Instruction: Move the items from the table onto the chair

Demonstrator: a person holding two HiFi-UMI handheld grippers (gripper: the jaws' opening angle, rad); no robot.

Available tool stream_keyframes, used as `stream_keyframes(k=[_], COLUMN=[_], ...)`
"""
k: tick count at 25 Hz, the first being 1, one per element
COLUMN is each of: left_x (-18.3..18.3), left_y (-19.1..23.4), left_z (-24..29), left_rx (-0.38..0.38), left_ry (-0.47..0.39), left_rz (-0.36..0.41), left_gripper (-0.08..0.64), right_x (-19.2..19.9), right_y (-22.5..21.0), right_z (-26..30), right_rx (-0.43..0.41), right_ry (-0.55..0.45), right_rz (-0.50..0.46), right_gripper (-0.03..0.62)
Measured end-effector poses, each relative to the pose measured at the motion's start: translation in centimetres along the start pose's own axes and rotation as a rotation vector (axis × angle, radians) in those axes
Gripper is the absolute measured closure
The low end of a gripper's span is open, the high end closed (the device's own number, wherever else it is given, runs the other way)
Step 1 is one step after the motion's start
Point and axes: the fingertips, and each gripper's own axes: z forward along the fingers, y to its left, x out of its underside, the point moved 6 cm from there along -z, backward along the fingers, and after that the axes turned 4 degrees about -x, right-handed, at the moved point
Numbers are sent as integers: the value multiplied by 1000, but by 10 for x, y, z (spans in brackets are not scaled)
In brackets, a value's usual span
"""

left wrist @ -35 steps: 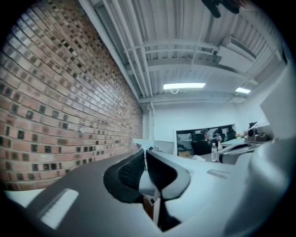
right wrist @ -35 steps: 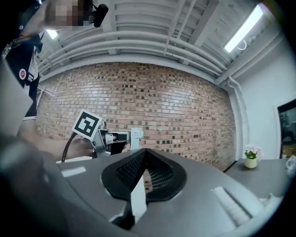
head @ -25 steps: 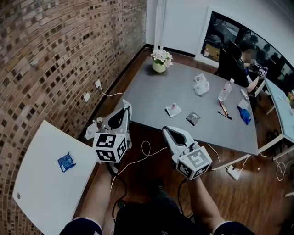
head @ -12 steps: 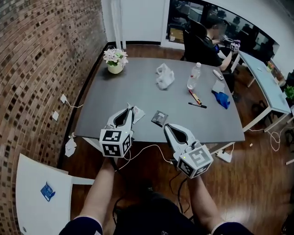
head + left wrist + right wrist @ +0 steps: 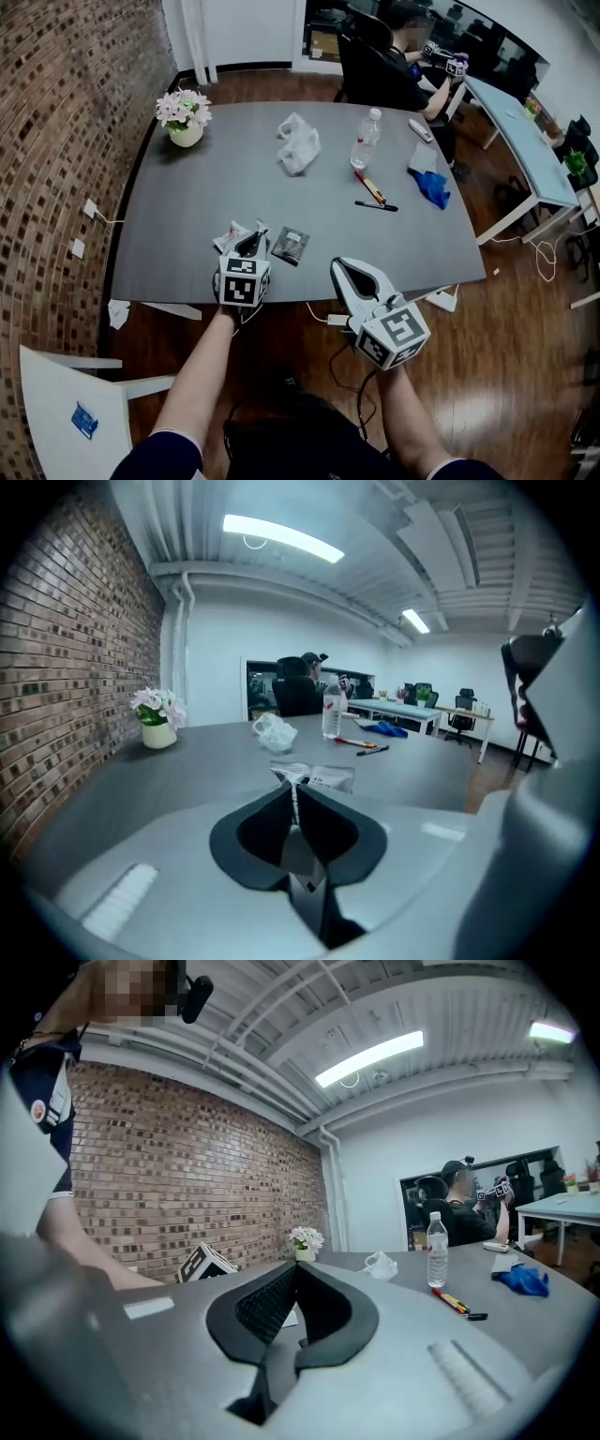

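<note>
Off the gray tabletop's (image 5: 178,216) near left corner stands a white chair (image 5: 47,394) with a small blue packet (image 5: 84,420) flat on its seat. Both forearms reach forward. The right hand-held gripper (image 5: 336,265) hangs over the wooden floor just short of the near edge, roughly level, its jaws pressed together on nothing. The left hand-held gripper (image 5: 251,236) tips downward over the near edge, jaws likewise together and empty, with a crinkled white packet (image 5: 229,240) at their tips. Just right of it lies a flat, squarish dark packet (image 5: 291,246), set askew to the edge.

Toward the right edge, a black pen (image 5: 375,205) lies almost parallel with the near edge. A red-and-yellow marker (image 5: 370,186) slants beside it, and a crumpled blue cloth (image 5: 433,187) is near. Farther back are a rumpled white plastic bag (image 5: 298,145) and an upright clear bottle (image 5: 366,139). A pot of flowers (image 5: 185,117) sits at the far left corner.
</note>
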Motion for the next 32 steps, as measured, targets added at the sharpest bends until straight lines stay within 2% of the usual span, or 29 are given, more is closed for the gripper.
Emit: stream_keyframes(k=[5, 8, 12, 15, 20, 25, 29, 32], left_x=[28, 32, 29, 22, -7, -45, -58, -53], left_y=[-9, -14, -20, -17, 0, 30, 63, 94], left_z=[38, 51, 52, 41, -11, -98, -186, -257], left_rx=[4, 39, 81, 70, 25, -47, -151, -259], left_ry=[73, 96, 77, 39, -114, -323, -445, -494], left_rz=[42, 45, 23, 11, -37, -46, -65, -71], left_gripper=[515, 472, 368, 359, 370, 479, 548, 548], right_x=[19, 23, 21, 18, 5, -14, -32, -44], right_y=[-16, -22, -23, -17, 5, 54, 110, 162], right_z=[-2, 0, 3, 5, 20, 48, 70, 85], right_rx=[26, 38, 33, 18, -45, -168, -292, -402], right_ry=[36, 40, 41, 40, 23, -14, -47, -78], right_rz=[34, 45, 46, 41, 21, -20, -57, -85], right_gripper=[591, 591, 591, 591, 591, 591, 591, 591])
